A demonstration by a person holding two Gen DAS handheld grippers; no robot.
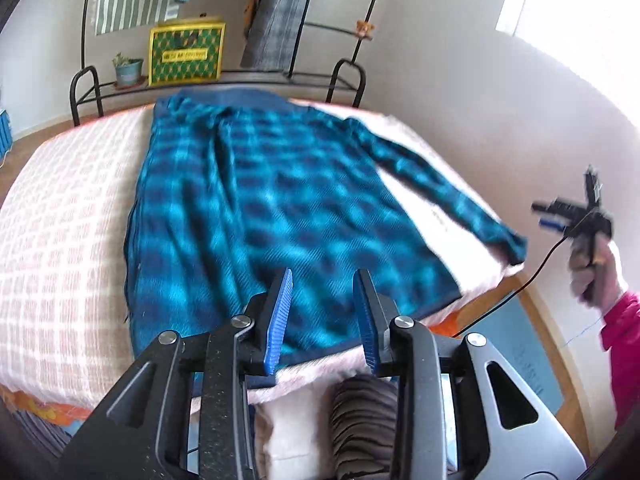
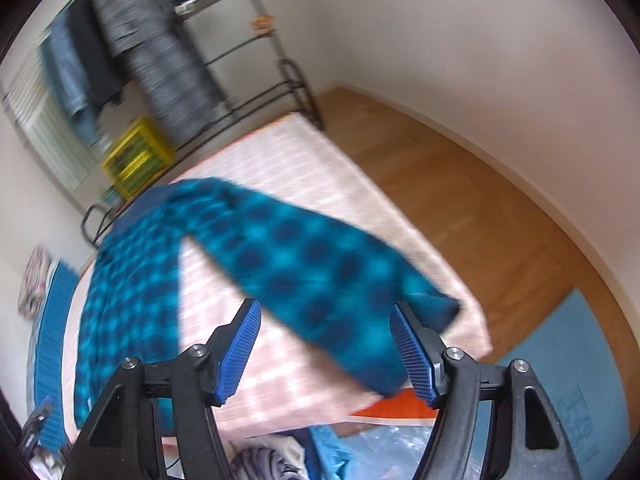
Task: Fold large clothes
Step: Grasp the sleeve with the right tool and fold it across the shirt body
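Left gripper jaws apart, nothing between them, over the shirt's near hem; right gripper wide apart, empty, above the sleeve (blurred). Plaid shirt lies flat on the bed; rack beyond

No text can be read: the yellow bag's label and the blue mat's characters are too blurred.
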